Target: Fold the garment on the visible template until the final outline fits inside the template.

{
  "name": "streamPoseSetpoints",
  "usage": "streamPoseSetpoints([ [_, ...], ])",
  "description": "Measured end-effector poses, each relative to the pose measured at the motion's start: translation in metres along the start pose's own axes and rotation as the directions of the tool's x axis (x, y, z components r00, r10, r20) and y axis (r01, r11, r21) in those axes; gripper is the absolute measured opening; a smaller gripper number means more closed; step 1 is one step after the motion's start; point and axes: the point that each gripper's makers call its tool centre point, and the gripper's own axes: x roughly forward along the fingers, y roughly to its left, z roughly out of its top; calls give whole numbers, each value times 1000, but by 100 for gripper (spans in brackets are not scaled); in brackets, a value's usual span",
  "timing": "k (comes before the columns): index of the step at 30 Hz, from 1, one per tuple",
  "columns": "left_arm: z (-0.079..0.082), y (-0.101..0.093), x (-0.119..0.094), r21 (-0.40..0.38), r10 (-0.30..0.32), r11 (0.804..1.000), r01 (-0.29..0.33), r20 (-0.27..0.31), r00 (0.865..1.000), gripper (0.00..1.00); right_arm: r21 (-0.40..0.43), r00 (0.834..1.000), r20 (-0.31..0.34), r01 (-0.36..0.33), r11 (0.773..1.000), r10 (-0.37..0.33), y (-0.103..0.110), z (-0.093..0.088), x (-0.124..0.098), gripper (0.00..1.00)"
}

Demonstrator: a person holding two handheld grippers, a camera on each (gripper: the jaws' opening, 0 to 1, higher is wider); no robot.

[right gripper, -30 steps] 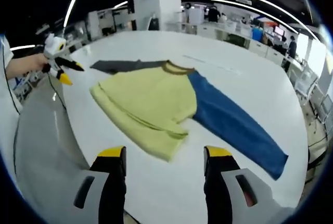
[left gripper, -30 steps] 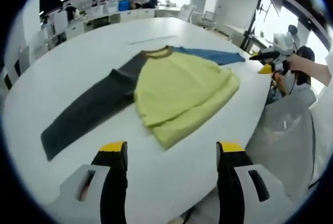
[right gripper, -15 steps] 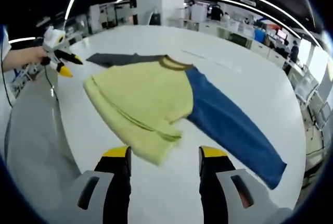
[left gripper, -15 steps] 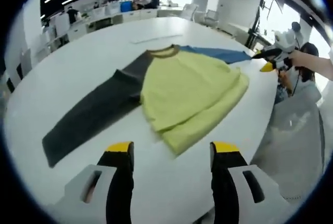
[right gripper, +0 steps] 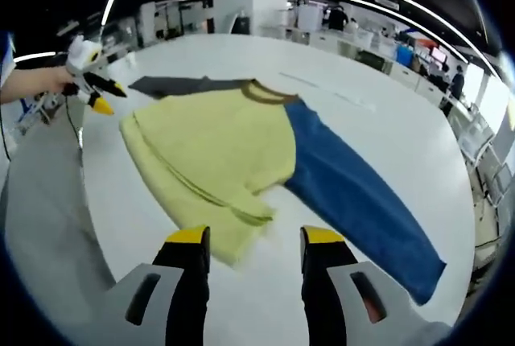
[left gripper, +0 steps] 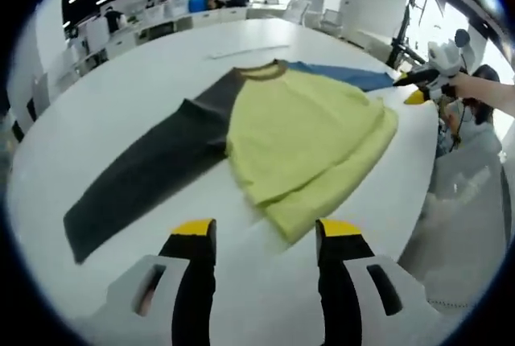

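Observation:
A long-sleeved garment lies flat on the white table [left gripper: 96,113]: a yellow body [left gripper: 306,133], a dark grey sleeve [left gripper: 141,173], a blue sleeve [left gripper: 346,75] and a brown collar [left gripper: 257,70]. Its yellow hem is doubled over near the table's edge. My left gripper [left gripper: 265,232] hovers open just short of that hem, nothing between its jaws. In the right gripper view the yellow body [right gripper: 217,145], blue sleeve [right gripper: 354,193] and grey sleeve [right gripper: 173,84] spread out ahead. My right gripper [right gripper: 254,239] is open above the hem's corner.
A hand holds the right gripper [left gripper: 425,80] beyond the table's right edge. The left gripper [right gripper: 90,80] shows beyond the table's left edge. A thin pale strip [left gripper: 245,51] lies past the collar. Desks, chairs and people stand far behind.
Both views have moved closer to the garment's yellow hem. The jaws of each gripper stand a little narrower than before. The garment itself has not moved.

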Motion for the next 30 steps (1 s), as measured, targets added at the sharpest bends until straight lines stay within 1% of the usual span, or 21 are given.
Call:
streamPoseSetpoints([
  [4, 0, 2, 4, 3, -2, 1000, 2, -6, 1000, 42, -27, 1000, -16, -2, 1000, 2, -2, -2, 7, 43],
  [7, 0, 3, 8, 8, -2, 1000, 2, -10, 1000, 42, -34, 1000, -26, -8, 999, 7, -2, -4, 12, 42],
  [11, 1, 5, 11, 21, -2, 1000, 2, -11, 1000, 41, -70, 999, -47, -9, 998, 6, -4, -7, 20, 40],
  [18, 1, 9, 19, 41, 6, 999, -5, -18, 1000, 38, -87, 998, -55, -10, 996, 5, -8, -7, 26, 38],
  [24, 3, 11, 24, 50, 11, 999, -10, -17, 1000, 38, -117, 998, -65, -4, 993, -3, -11, -8, 30, 34],
  [30, 3, 11, 29, 69, 14, 998, -13, -24, 1000, 37, -143, 997, -74, -10, 990, -1, -12, -8, 36, 34],
])
